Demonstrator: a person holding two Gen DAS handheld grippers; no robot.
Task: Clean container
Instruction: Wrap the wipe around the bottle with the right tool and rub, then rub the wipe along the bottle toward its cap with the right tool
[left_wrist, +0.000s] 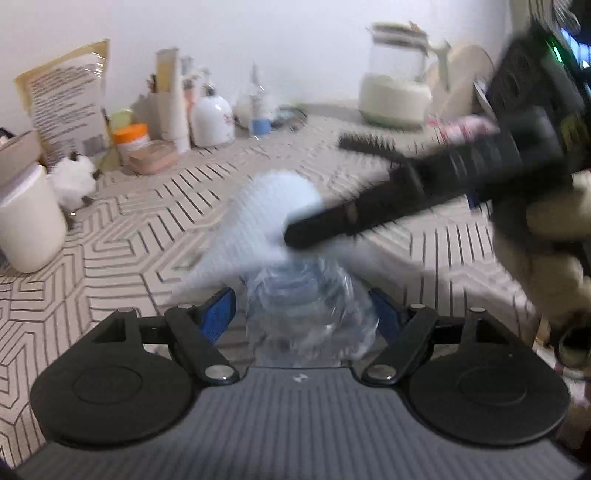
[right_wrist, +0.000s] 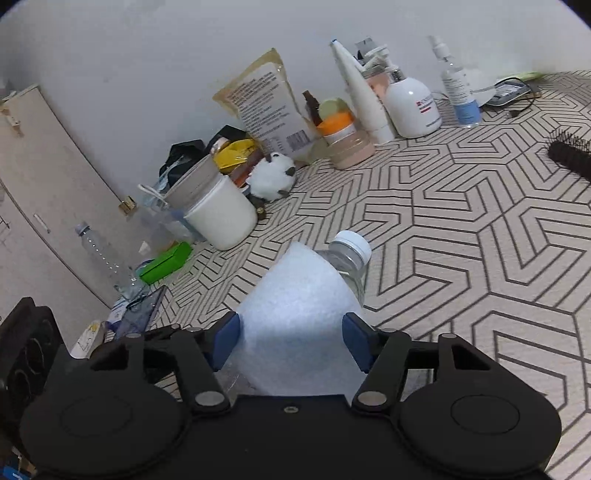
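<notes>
Right wrist view — cloth (right_wrist: 295, 332) covers bottle (right_wrist: 351, 254); hairbrush (right_wrist: 570, 158) well apart.

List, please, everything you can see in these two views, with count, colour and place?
plastic bottle: one, clear with white cap, held in the left tool, under the cloth.
cloth: one, white, between the right tool's fingers, draped over the bottle.
hairbrush: one, black, lying on the patterned surface, far right.
jar: one, cream, left side.
pouch: one, beige, leaning on the wall.
pump bottle: one, white, by the wall.
orange-lidded tub: one, beside the pouch.
green box: one, left edge.
left tool: shut on the bottle.
right tool: holding the cloth.
</notes>
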